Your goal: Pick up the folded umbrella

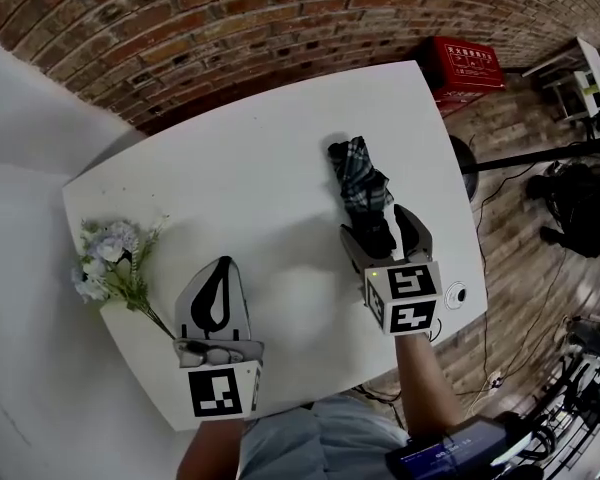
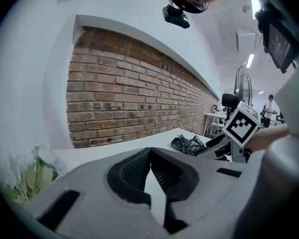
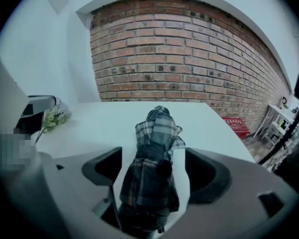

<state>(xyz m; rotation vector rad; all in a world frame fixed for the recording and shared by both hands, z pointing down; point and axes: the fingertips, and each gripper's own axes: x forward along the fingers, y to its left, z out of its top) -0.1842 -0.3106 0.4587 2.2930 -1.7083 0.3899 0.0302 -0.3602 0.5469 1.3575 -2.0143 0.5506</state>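
Note:
The folded umbrella (image 1: 360,183), dark plaid cloth, lies on the white table (image 1: 240,188) right of the middle, pointing away from me. My right gripper (image 1: 383,230) straddles its near end. In the right gripper view the umbrella (image 3: 154,168) lies between the wide-set jaws of that gripper (image 3: 152,153), with a narrow strip of table showing on either side of it, so the pads do not press. My left gripper (image 1: 220,265) hovers over the table's front left, jaws together and empty. In the left gripper view its tips (image 2: 149,151) meet, and the umbrella (image 2: 189,144) lies off to the right.
A bunch of pale artificial flowers (image 1: 110,263) lies at the table's left edge. A small white round object (image 1: 456,293) sits at the right edge. Beyond the table are a brick wall, a red crate (image 1: 465,68) on the floor and a black stand (image 1: 540,153).

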